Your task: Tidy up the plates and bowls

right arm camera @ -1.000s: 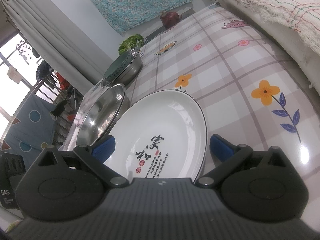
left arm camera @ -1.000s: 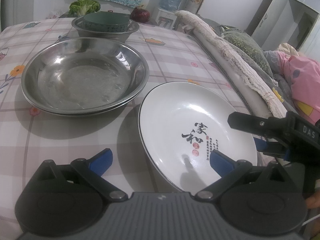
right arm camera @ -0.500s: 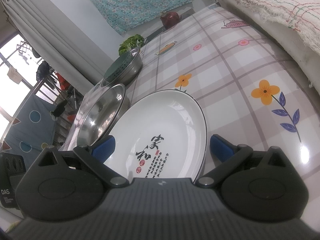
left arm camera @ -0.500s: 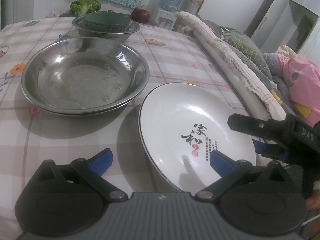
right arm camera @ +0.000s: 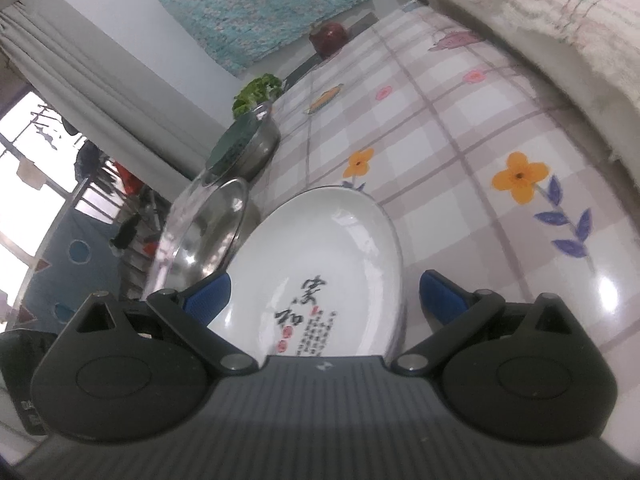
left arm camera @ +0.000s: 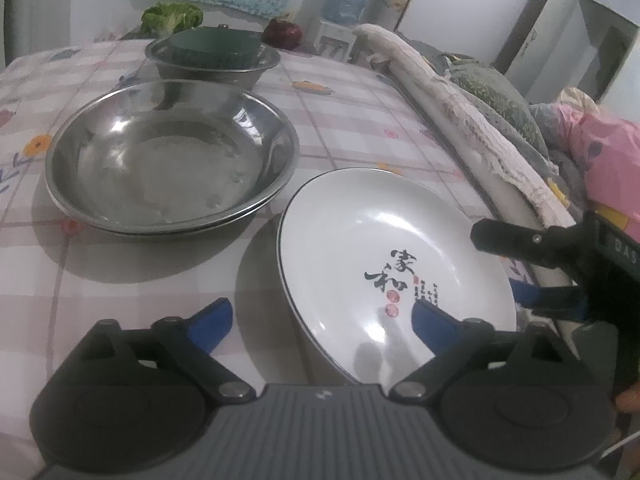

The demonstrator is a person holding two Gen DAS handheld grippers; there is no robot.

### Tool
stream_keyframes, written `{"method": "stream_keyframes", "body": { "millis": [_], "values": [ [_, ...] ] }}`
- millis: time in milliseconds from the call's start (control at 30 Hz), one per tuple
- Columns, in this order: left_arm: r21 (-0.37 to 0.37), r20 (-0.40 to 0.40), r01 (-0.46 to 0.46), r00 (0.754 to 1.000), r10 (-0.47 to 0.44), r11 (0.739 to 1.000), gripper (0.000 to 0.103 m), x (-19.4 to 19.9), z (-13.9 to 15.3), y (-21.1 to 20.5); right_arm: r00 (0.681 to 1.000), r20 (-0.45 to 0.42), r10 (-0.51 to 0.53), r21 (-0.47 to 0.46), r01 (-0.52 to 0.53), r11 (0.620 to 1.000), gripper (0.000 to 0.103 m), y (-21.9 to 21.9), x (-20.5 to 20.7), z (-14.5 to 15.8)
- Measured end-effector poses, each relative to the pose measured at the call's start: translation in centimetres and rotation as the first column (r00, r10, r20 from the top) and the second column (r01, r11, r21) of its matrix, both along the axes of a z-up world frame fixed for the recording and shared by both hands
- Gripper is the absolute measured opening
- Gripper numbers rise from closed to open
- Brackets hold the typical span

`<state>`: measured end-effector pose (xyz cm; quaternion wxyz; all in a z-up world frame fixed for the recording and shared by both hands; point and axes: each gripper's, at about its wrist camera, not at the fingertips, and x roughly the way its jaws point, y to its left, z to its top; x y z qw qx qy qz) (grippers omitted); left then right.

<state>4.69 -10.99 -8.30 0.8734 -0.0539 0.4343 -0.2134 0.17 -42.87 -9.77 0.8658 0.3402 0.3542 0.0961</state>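
Note:
A white plate [left arm camera: 372,240] with black characters lies on the checked tablecloth, near the table's right edge. My left gripper [left arm camera: 320,320] straddles its near rim, one blue finger [left arm camera: 212,320] off the plate and the other above it. Its jaws are closing and the pads do not touch the plate. My right gripper [right arm camera: 326,298] stands open across the same plate [right arm camera: 320,248], and in the left wrist view this right gripper [left arm camera: 528,268] sits at the plate's right rim. To the left are stacked steel plates [left arm camera: 168,160]. Behind them a green bowl [left arm camera: 212,40] rests in a steel bowl [left arm camera: 216,68].
A lettuce [left arm camera: 172,16] and a dark red fruit [left arm camera: 282,32] sit at the table's far edge [left arm camera: 340,64]. A towel-draped rail [left arm camera: 460,112] with cushions and pink bedding runs along the right side. A curtain and window [right arm camera: 48,168] are on the left.
My left gripper's blue fingers have drawn a little closer together. The plate, the bowls and both hands stay where they were.

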Motion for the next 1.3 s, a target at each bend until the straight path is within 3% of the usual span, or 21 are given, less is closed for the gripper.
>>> {"method": "stream_keyframes", "body": {
  "millis": [67,167,300,333,433,700,833,1067,1300],
  "values": [
    [0.006,0.01,0.0,1.0,0.0,1.0,0.087,0.0,0.0,-0.2,1.0,0.002,-0.011,-0.068,0.011,0.998,0.098,0.1,-0.3,0.3],
    [0.022,0.028,-0.01,1.0,0.01,1.0,0.074,0.2,0.0,-0.4,1.0,0.004,-0.021,-0.164,0.021,0.986,0.086,0.5,-0.5,0.5],
    [0.072,0.052,-0.016,0.999,0.012,0.997,0.058,0.3,0.1,-0.9,0.999,0.0,-0.035,-0.28,0.034,0.959,0.062,1.1,-0.5,0.7],
    [0.077,0.055,-0.017,0.998,0.013,0.997,0.052,0.3,0.1,-1.0,0.999,-0.002,-0.042,-0.308,0.04,0.95,0.053,1.2,-0.4,0.7],
    [0.081,0.057,-0.011,0.998,0.006,0.997,0.033,0.4,0.0,-1.1,0.998,-0.002,-0.058,-0.353,0.054,0.934,0.038,1.3,-0.8,0.6],
    [0.117,0.053,-0.014,0.999,0.008,0.993,0.033,0.0,0.3,-1.5,0.999,0.009,-0.032,-0.315,0.033,0.948,0.016,1.6,-1.7,0.1],
    [0.099,0.013,-0.002,1.0,0.0,0.995,0.032,-0.7,0.5,-1.3,1.0,0.015,-0.022,-0.342,0.026,0.939,0.016,2.1,-1.4,0.2],
    [0.074,-0.01,0.013,1.0,-0.012,0.997,0.032,-1.0,0.5,-1.0,0.999,0.026,-0.031,-0.298,0.038,0.954,0.015,1.2,-1.1,-0.2],
    [0.097,-0.011,0.009,1.0,-0.008,0.995,0.037,0.1,0.4,-1.4,0.999,0.029,-0.032,-0.28,0.039,0.959,0.015,0.8,-1.2,-0.3]
  ]
}}
